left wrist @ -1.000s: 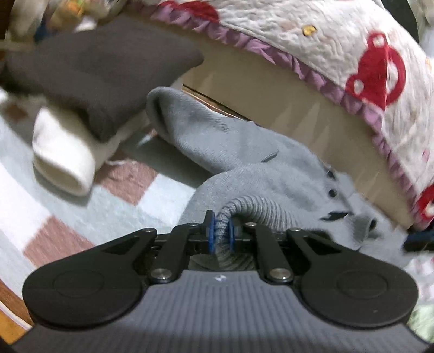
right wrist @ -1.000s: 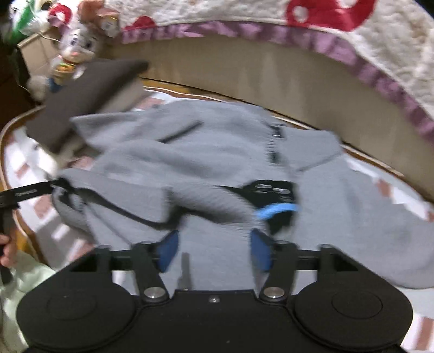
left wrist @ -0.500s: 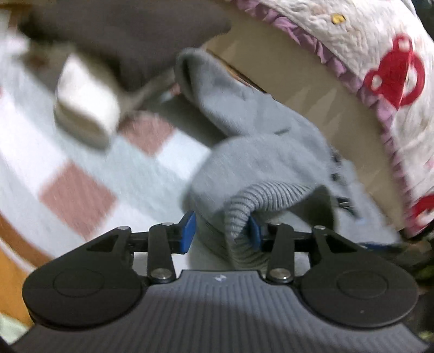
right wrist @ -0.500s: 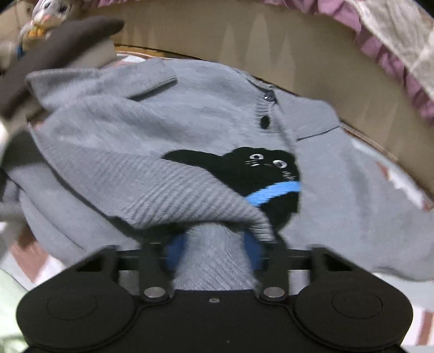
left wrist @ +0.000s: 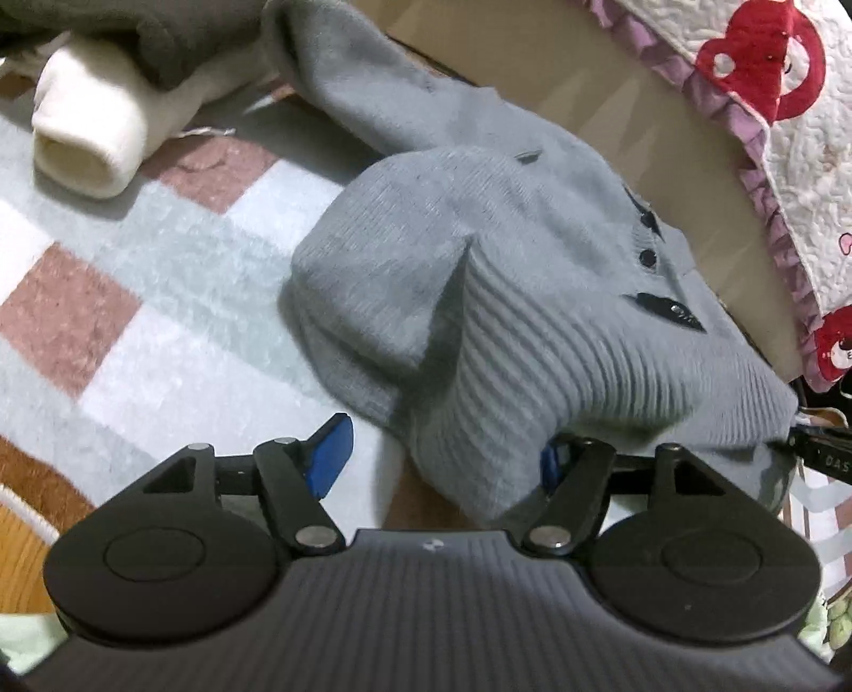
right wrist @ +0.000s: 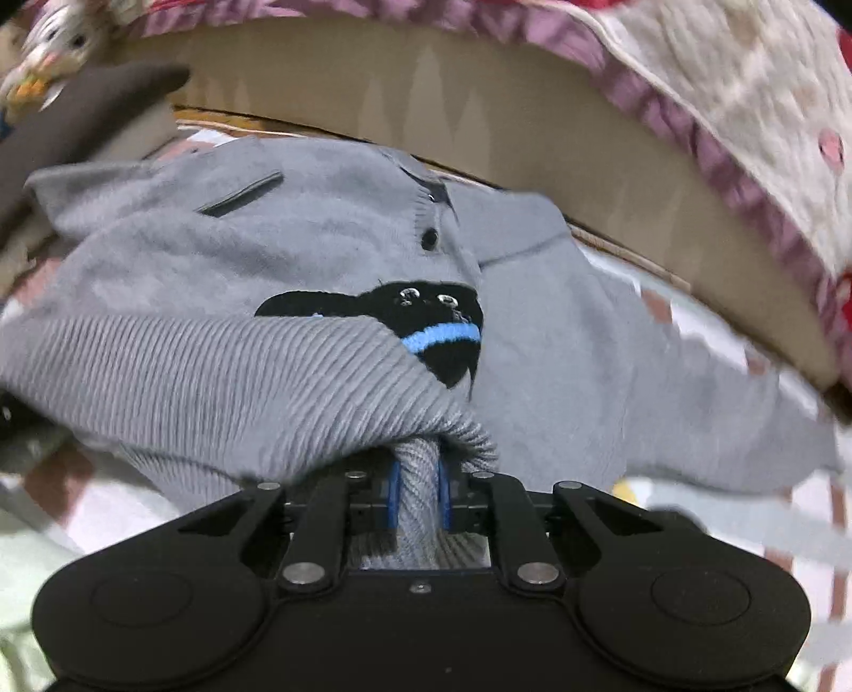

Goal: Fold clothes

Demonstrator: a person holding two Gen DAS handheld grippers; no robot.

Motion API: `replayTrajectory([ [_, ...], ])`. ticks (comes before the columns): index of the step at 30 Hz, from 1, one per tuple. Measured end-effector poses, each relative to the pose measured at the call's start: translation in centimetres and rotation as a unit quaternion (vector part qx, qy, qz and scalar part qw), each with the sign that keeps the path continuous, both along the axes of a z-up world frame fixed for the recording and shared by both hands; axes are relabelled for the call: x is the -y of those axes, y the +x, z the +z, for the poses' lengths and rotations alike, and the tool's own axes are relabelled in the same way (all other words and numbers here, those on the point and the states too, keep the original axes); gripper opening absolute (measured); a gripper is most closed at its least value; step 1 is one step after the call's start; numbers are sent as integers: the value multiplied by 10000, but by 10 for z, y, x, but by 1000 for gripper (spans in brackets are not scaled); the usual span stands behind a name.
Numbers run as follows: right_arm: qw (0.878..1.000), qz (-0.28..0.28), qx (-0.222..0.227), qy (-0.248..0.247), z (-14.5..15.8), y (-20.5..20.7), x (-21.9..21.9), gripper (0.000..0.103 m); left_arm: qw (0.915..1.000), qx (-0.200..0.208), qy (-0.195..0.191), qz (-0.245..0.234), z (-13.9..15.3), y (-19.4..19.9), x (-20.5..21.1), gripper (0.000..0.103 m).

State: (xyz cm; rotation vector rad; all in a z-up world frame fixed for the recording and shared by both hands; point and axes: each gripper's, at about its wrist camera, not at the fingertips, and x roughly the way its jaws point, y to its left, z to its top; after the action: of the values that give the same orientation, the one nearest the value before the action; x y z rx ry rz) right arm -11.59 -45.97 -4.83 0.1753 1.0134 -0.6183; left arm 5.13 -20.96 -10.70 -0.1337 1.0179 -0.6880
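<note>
Right gripper (right wrist: 418, 495): blue pads drawn close together, pinching a bunched fold of the ribbed hem (right wrist: 213, 394) of the grey knit sweater (right wrist: 330, 223). The hem is lifted and folded over toward the chest, partly covering the black cat motif (right wrist: 442, 324) with its blue collar stripe.

Left gripper (left wrist: 442, 458): blue pads spread wide apart. The ribbed hem (left wrist: 538, 362) droops into the gap between them; the left pad (left wrist: 333, 452) is clear of the cloth, while the right pad is mostly hidden behind the knit, so contact there cannot be judged. Nothing is clamped.

Sweater position: lies on a checked blanket (left wrist: 133, 277) of pale blue, white and dusty pink squares, front side up, collar pointing toward the tan bed base (right wrist: 479, 106). Two dark buttons (right wrist: 429, 237) sit on the placket below the collar. One sleeve (right wrist: 719, 404) stretches out flat to the right in the right wrist view; the other sleeve (left wrist: 362, 90) runs up toward the upper left in the left wrist view.

Surroundings: a rolled cream garment (left wrist: 90, 138) lies just beside that sleeve end, with a dark brown garment (left wrist: 175, 37) resting on top of it. A quilted bedspread (left wrist: 772, 106) with red prints and a purple ruffle hangs over the bed base. A plush toy (right wrist: 48, 48), blurred, stands at the upper left of the right wrist view. Wood floor (left wrist: 21, 537) shows at the blanket edge.
</note>
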Motion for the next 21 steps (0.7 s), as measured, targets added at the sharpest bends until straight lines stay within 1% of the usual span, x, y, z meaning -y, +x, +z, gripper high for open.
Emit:
replayTrajectory([
  [1,10000,-63,18,-1,2,0,3,15,9997,183,122,-64,2,-1,1,61],
  [2,9999,-102,22,-45,3,0,5,15,9990,366,243,-127,5,-1,1,38],
  [3,9999,-141,26,-89,4,0,7,15,9976,549,365,-191,7,-2,2,6],
  [4,9998,-181,33,-116,5,0,9,15,9958,731,486,-254,9,-3,2,6],
  [6,9997,-260,24,-32,0,5,13,15,9952,909,341,-86,20,0,-4,6],
  [7,9996,-295,3,6,-3,8,15,15,9931,1129,313,6,27,-2,-6,6],
  [10,9996,-244,-134,-26,-17,22,21,16,9820,1853,257,278,47,-7,-13,6],
  [12,9996,-197,-196,42,-24,30,27,17,9764,2122,346,184,47,-10,-8,9],
  [13,9995,-280,-131,109,-24,29,29,25,9802,1956,292,89,43,-8,-6,9],
  [14,9990,-362,-47,275,-23,29,30,30,9852,1700,220,49,39,-5,-5,9],
  [15,9980,-442,33,444,-21,28,32,37,9894,1440,167,34,33,-2,-3,9],
  [16,9968,-496,80,617,-20,27,31,48,9922,1241,129,30,27,2,-2,9],
  [17,9961,-477,77,733,-20,28,29,55,9937,1112,105,16,23,5,0,12],
  [18,9953,-458,75,849,-20,29,26,65,9951,983,48,11,20,7,0,16],
  [19,9949,-412,69,916,-20,30,23,70,9964,852,-13,8,18,10,0,20],
  [21,9981,-73,27,609,-17,27,11,72,9982,585,-153,-4,13,12,-1,43],
])
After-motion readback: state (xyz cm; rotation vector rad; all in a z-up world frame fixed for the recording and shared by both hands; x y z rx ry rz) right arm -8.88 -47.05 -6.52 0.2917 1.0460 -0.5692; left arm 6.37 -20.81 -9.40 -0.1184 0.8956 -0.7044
